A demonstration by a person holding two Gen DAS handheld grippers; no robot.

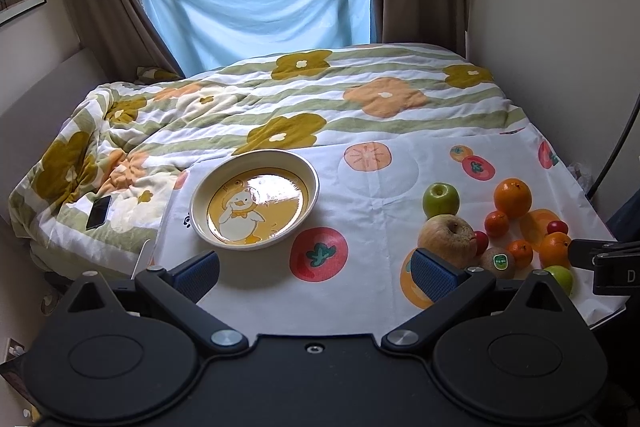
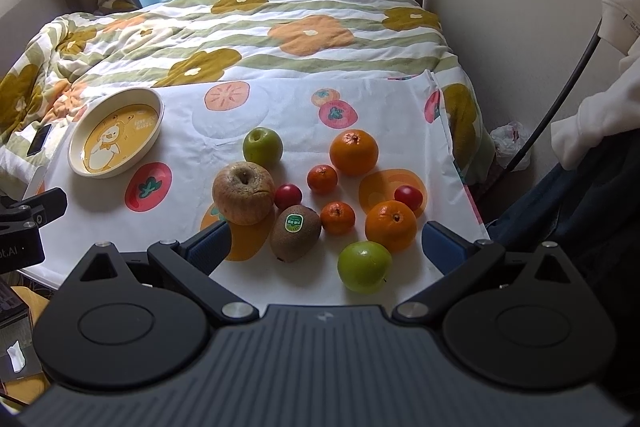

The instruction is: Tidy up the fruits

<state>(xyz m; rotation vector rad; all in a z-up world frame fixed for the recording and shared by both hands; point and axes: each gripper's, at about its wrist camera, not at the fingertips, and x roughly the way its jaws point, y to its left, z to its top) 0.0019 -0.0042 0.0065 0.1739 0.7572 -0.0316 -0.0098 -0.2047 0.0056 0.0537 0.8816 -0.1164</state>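
The fruits lie just ahead of the right gripper (image 2: 326,245), nearest the green apple (image 2: 364,267) (kiwi beside it); the plate (image 2: 78,155) is far left. Both grippers, left gripper (image 1: 316,273) too, stand released, holding nothing.

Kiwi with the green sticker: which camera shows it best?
The right wrist view: the kiwi lies whole and close, sticker facing up, beside the wrinkled apple. In the left wrist view it sits small near the right edge, partly hidden behind the tool finger.
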